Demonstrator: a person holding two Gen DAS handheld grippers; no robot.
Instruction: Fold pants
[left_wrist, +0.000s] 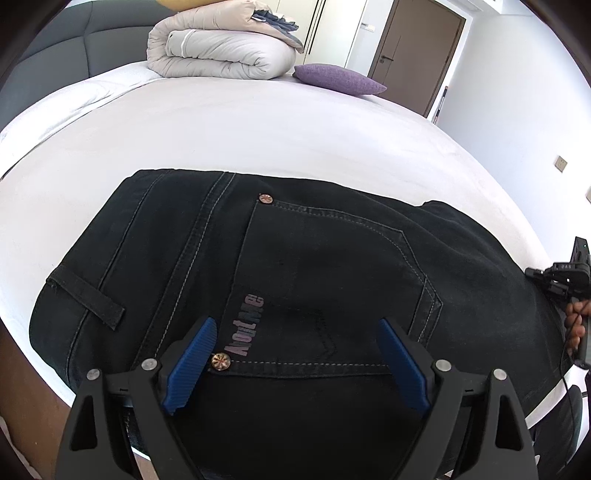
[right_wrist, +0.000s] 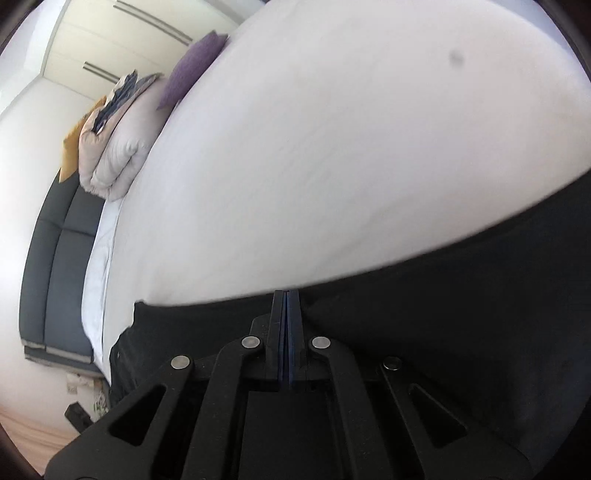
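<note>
Blue-padded left gripper (left_wrist: 295, 365) spread wide, empty, over folded black denim pants (left_wrist: 314, 266).
Right gripper (right_wrist: 287, 306) shut (holding nothing I can confirm); dragging it could rumple my fold.

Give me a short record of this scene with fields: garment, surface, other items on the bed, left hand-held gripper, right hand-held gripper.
garment: black jeans, lying folded on the bed, back pocket up
surface: white bed sheet
other items: folded duvet and purple pillow at the far end
left hand-held gripper: open above the jeans pocket, nothing between the pads
right hand-held gripper: shut, pads together over the edge of the jeans; any cloth pinched cannot be told
</note>
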